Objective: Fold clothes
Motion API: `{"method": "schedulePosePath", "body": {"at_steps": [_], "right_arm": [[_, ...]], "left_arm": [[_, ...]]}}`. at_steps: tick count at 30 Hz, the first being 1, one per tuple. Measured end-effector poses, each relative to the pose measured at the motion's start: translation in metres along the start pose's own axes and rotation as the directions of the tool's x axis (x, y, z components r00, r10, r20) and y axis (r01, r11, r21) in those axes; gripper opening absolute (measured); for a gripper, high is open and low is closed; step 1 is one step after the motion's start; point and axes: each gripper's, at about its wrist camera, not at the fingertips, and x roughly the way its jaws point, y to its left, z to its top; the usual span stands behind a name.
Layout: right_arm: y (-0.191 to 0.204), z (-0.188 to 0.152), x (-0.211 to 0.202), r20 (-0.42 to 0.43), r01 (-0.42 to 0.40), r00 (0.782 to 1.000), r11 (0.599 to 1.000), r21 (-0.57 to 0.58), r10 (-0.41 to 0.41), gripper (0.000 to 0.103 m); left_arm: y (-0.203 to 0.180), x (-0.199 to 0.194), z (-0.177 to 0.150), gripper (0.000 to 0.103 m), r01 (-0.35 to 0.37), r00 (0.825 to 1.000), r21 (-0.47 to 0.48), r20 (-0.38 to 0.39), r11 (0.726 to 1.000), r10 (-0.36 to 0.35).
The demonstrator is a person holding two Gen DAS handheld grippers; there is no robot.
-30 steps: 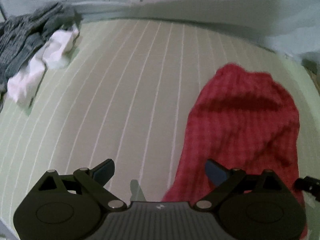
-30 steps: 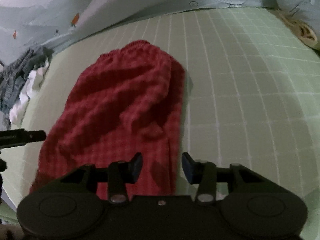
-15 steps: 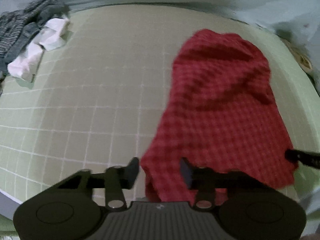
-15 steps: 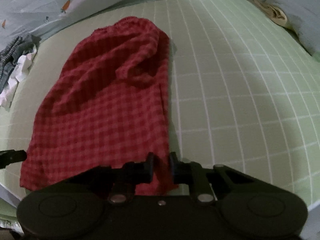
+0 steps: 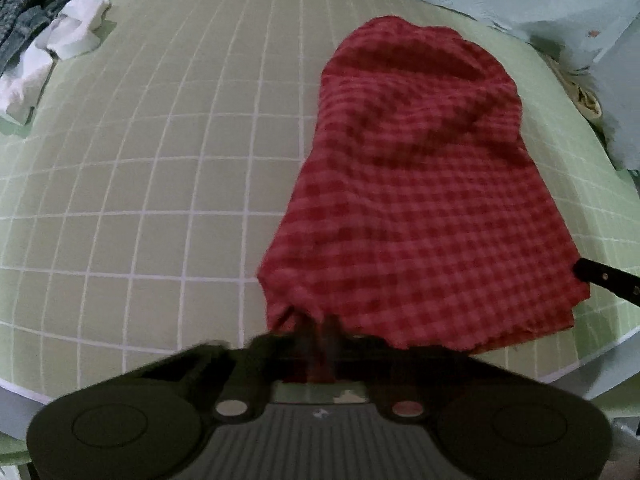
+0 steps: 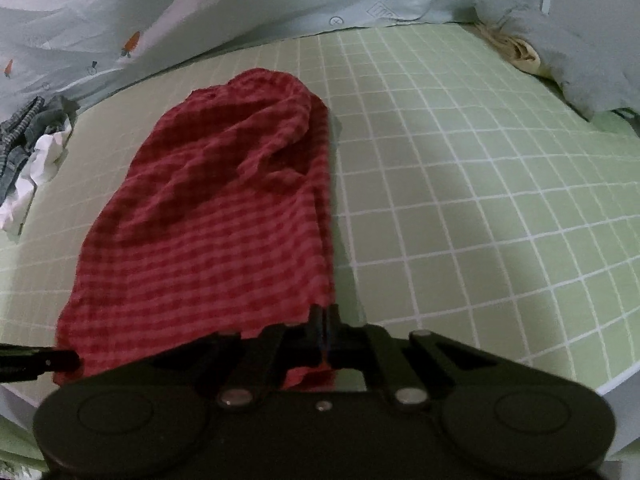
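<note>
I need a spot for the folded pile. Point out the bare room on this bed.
Bare sheet: the wide stretch between the red checked garment and the white cloth, and right of the garment toward the pillow. Crowded: the far left corner, with the grey clothes.

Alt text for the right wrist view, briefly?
The right tool is shut on the near right corner of a red checked garment lying on a green grid-patterned sheet. The left tool's tip meets the near left corner.
</note>
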Motion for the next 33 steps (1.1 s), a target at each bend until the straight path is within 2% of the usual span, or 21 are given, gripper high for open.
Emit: {"method": "schedulePosePath", "body": {"at_steps": [4,9,11,13,16,17,18,19,20,22,25,29,31,33], "right_arm": [[0.000,0.001,-0.013,0.028,0.002,1.000,1.000,0.030,-0.002,0.000],[0.004,0.001,-0.042,0.049,0.003,0.999,0.999,0.052,-0.006,0.000],[0.005,-0.004,-0.041,0.026,0.012,1.000,0.998,0.059,-0.013,0.000],[0.001,-0.012,-0.026,-0.034,0.015,0.999,0.996,0.088,-0.012,0.000],[-0.006,-0.020,-0.006,-0.117,0.027,0.993,0.988,0.151,-0.010,0.003],[-0.007,-0.020,-0.006,-0.113,0.030,0.994,0.987,0.157,-0.012,0.008],[-0.006,-0.020,-0.008,-0.096,0.031,0.995,0.987,0.155,-0.016,0.023],[-0.005,-0.020,-0.010,-0.080,0.032,0.997,0.988,0.153,-0.020,0.034],[-0.003,-0.021,-0.011,-0.067,0.035,0.997,0.989,0.143,-0.026,0.050],[0.000,-0.022,-0.008,-0.059,0.041,0.998,0.992,0.121,-0.034,0.050],[0.002,-0.023,0.004,-0.089,0.039,0.996,0.994,0.105,-0.030,0.054],[0.007,-0.026,0.018,-0.116,0.050,0.992,0.996,0.071,-0.041,0.064],[0.010,-0.027,0.021,-0.124,0.057,0.991,0.997,0.044,-0.051,0.066],[0.013,-0.028,0.022,-0.125,0.047,0.991,0.999,0.022,-0.044,0.063]], "left_arm": [[0.008,-0.022,0.001,0.002,0.035,0.998,-0.020,0.053,0.999,-0.033],[0.017,-0.059,0.005,0.002,0.093,0.987,-0.027,0.131,0.995,-0.089],[0.021,-0.064,0.004,0.002,0.112,0.984,-0.031,0.140,0.993,-0.107],[0.025,-0.049,0.000,0.003,0.093,0.992,-0.051,0.090,0.994,-0.088],[0.029,-0.022,-0.005,0.013,0.025,1.000,-0.073,0.004,0.997,-0.025],[0.029,-0.020,-0.006,0.027,0.001,1.000,-0.063,0.001,0.998,-0.001],[0.029,-0.021,-0.005,0.036,-0.014,1.000,-0.060,0.011,0.998,0.015],[0.029,-0.022,-0.005,0.052,-0.029,0.999,-0.057,0.021,0.998,0.030],[0.029,-0.024,-0.004,0.062,-0.031,0.999,-0.057,0.038,0.998,0.033],[0.027,-0.021,0.001,0.069,-0.030,0.999,-0.057,0.044,0.998,0.033],[0.025,-0.015,0.005,0.071,-0.029,0.999,-0.046,0.036,0.998,0.031],[0.021,0.003,0.006,0.076,-0.024,1.000,-0.018,-0.017,1.000,0.024],[0.015,0.011,0.005,0.076,-0.026,0.999,0.004,-0.036,1.000,0.026],[0.009,0.016,0.003,0.076,-0.031,0.999,0.032,-0.041,0.999,0.032]]}}
